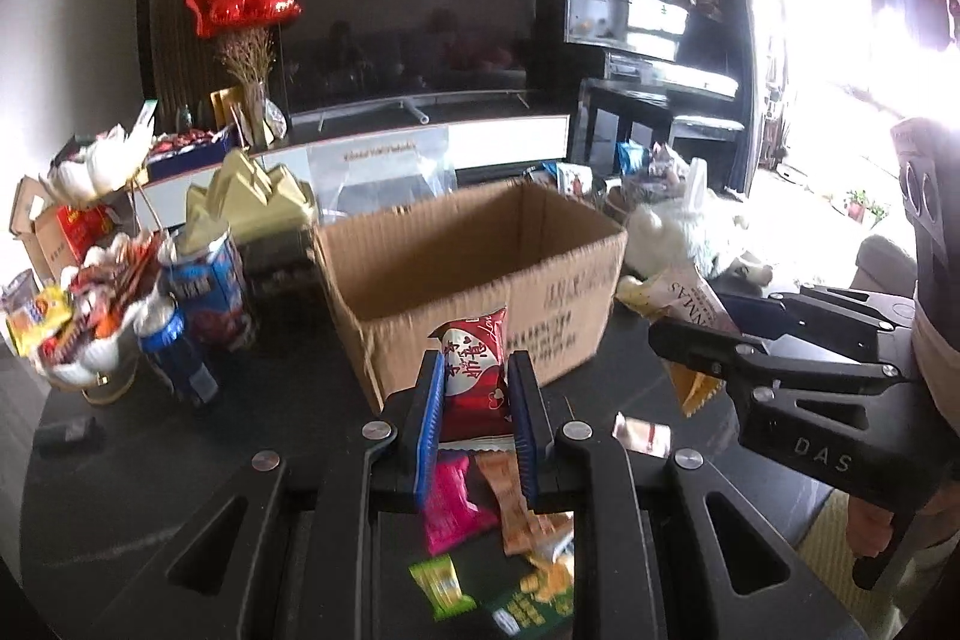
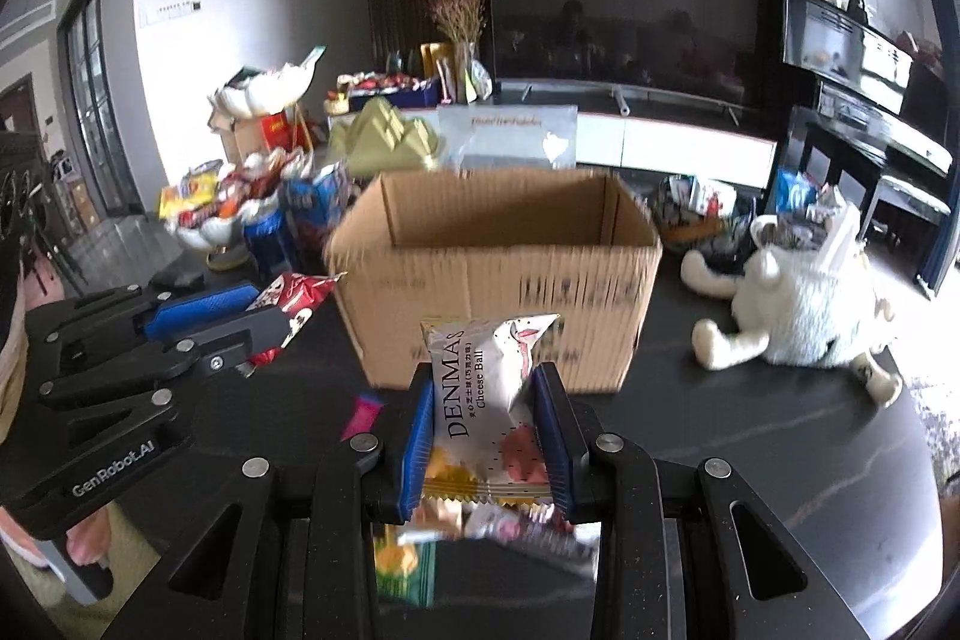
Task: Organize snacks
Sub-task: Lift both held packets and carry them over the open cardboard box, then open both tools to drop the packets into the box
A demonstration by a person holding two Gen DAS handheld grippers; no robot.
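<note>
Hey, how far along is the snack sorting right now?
Nothing looks done: no snack shows inside the open brown cardboard box, though its floor is hidden. In hand: the left gripper clamps a red-and-white snack packet, and the right gripper clamps a white Denmas cheese ball packet. Left: loose pink, orange and green packets on the dark table.

— How's the left gripper (image 1: 474, 400)?
— Level, jaws clamped on a red snack packet (image 1: 474, 370), held upright.
— And the right gripper (image 2: 489, 430)?
— Alongside it, jaws closed on a silver cheese ball packet (image 2: 489, 394). Both point forward.
</note>
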